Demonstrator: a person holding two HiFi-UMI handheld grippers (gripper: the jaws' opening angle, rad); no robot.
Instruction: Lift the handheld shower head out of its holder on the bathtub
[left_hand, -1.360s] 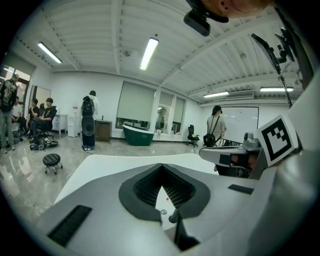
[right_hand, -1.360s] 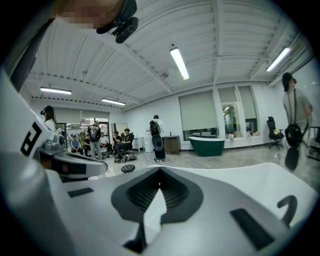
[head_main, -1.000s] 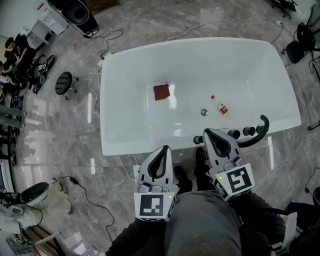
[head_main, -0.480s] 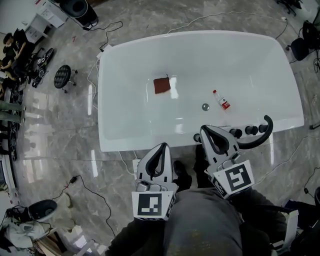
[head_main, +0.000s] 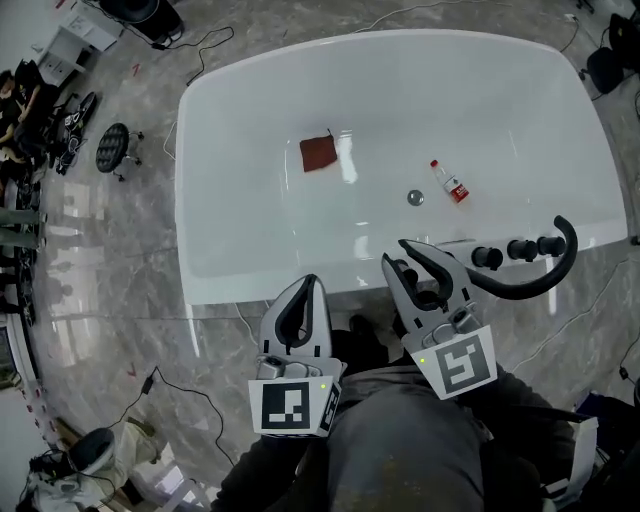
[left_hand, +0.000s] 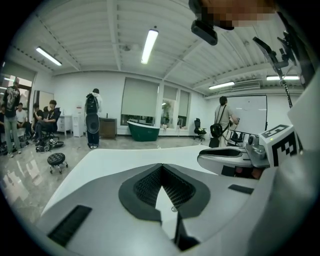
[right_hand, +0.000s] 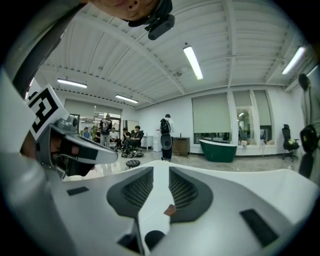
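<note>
From the head view, the white bathtub (head_main: 240, 287) lies below. The black shower head (head_main: 530, 290) sits on its near rim at the right, just beside three black knobs (head_main: 519, 248). It is a long, bent thing. It runs left to right along the rim, and then its right end hooks up toward the far side of the tub. I cannot tell which end sprays. The right gripper (head_main: 404, 262) is near the left end of the shower head but does not touch it. The left gripper (head_main: 303, 300) points at the near rim, well apart from the shower head. I think this is the reaching step, and nothing is lifted yet. Next, I think the right gripper needs to go a bit to the right and put its jaws around the thick part of the handle. Then it must squeeze and lift the shower head up and out. In the left gripper view, the two jaw tips touch each other, so those tongs are clenched on nothing. The tub rim spreads out ahead, and the right gripper shows at the right side. In the right gripper view, the jaws stand a little apart and have just been opening. Only white tub shows in the gap, so they are let go and hold nothing.
</note>
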